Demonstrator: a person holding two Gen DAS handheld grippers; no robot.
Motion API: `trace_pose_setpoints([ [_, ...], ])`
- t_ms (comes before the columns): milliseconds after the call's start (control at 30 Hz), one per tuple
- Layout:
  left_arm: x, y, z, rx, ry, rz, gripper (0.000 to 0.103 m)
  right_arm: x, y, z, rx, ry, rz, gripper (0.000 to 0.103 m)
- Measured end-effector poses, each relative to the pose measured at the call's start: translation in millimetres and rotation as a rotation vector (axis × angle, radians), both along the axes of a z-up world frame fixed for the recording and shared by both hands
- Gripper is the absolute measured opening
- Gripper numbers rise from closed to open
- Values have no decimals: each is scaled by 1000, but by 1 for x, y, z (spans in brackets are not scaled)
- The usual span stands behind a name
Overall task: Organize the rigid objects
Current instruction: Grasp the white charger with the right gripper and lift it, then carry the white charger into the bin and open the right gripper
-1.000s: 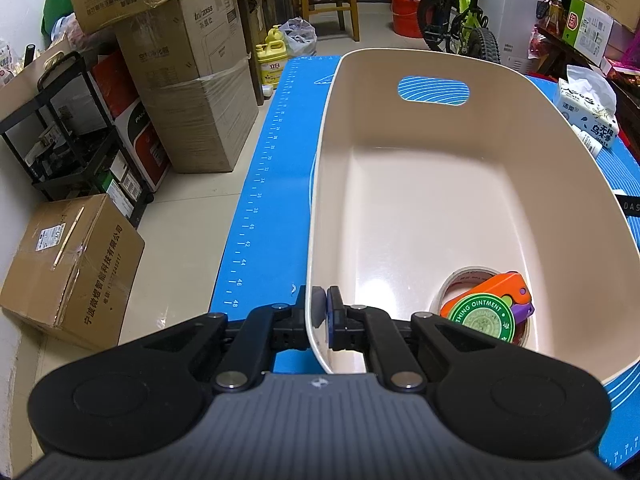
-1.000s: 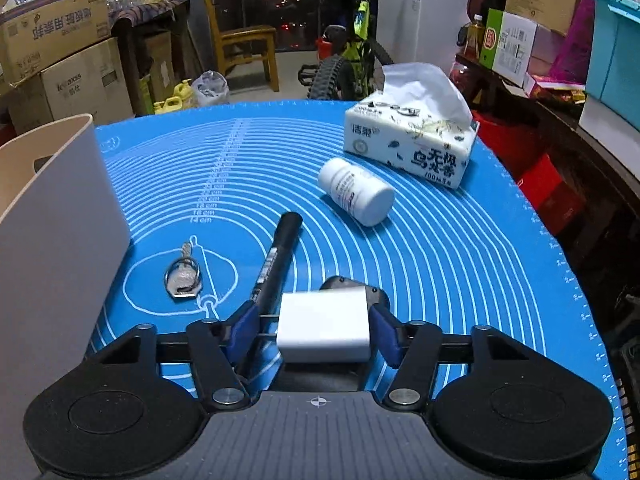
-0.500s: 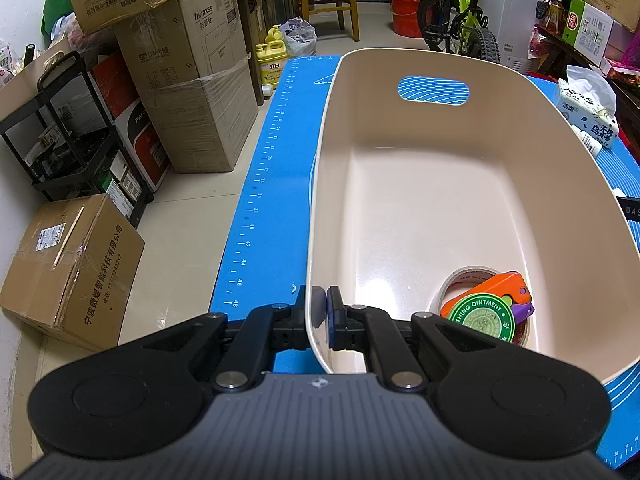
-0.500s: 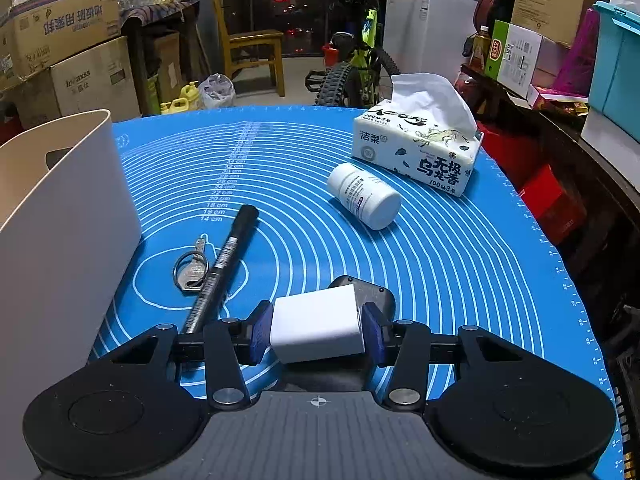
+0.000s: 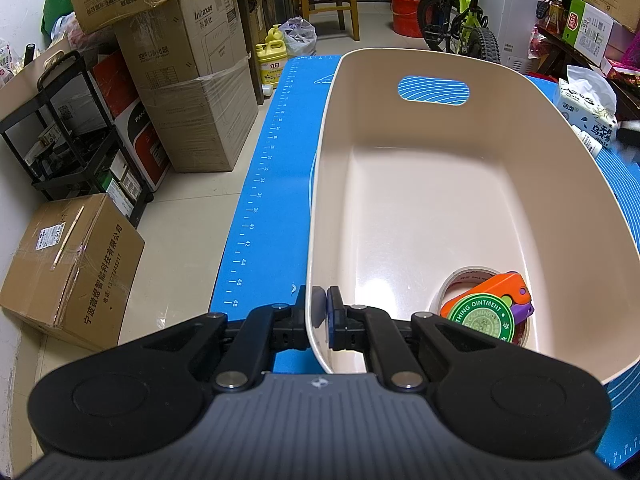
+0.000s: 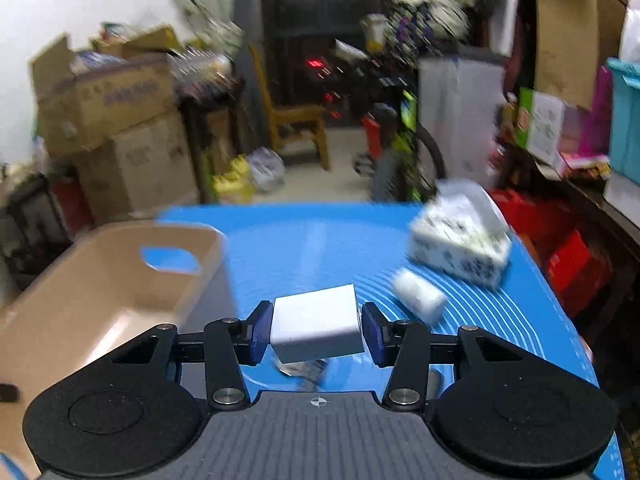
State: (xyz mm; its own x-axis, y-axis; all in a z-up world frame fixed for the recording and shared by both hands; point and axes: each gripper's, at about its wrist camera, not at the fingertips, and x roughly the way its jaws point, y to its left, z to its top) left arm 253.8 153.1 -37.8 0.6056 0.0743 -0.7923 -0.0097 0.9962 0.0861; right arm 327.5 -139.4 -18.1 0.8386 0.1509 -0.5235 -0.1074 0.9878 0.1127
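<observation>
Ahead and right of the left tool, a green round tin (image 5: 480, 319) in the beige bin (image 5: 400, 80) reads "OINTMENT". The blue mat (image 5: 256, 216) alongside bears ruler numbers (38 to 48). Far left, a cardboard box (image 5: 188, 92) shows "Inkaxss".

Glossy smooth plastic bin (image 5: 480, 208)

Each gripper (image 6: 317, 330) has black linkage arms, silver screws, blue pads and a ribbed grey body.

bin (image 5: 520, 140) on mat (image 5: 276, 168) | tape roll (image 5: 464, 280), ointment tin (image 5: 480, 316) in bin | boxes (image 5: 188, 92) left
</observation>
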Motion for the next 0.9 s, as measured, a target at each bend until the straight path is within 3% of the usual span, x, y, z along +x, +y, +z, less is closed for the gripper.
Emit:
trace_pose_setpoints([
  [133,0,0,0,0,0,0,9,-14,24,20,23,-57,93,54],
  [300,0,0,0,1,0,0,9,-27,64,25,9,-58,232,54],
  [633,0,0,0,0,0,0,9,-39,128,9,-58,20,394,53],
  [900,0,0,0,0,0,0,9,-37,156,-13,-127,169,458,54],
])
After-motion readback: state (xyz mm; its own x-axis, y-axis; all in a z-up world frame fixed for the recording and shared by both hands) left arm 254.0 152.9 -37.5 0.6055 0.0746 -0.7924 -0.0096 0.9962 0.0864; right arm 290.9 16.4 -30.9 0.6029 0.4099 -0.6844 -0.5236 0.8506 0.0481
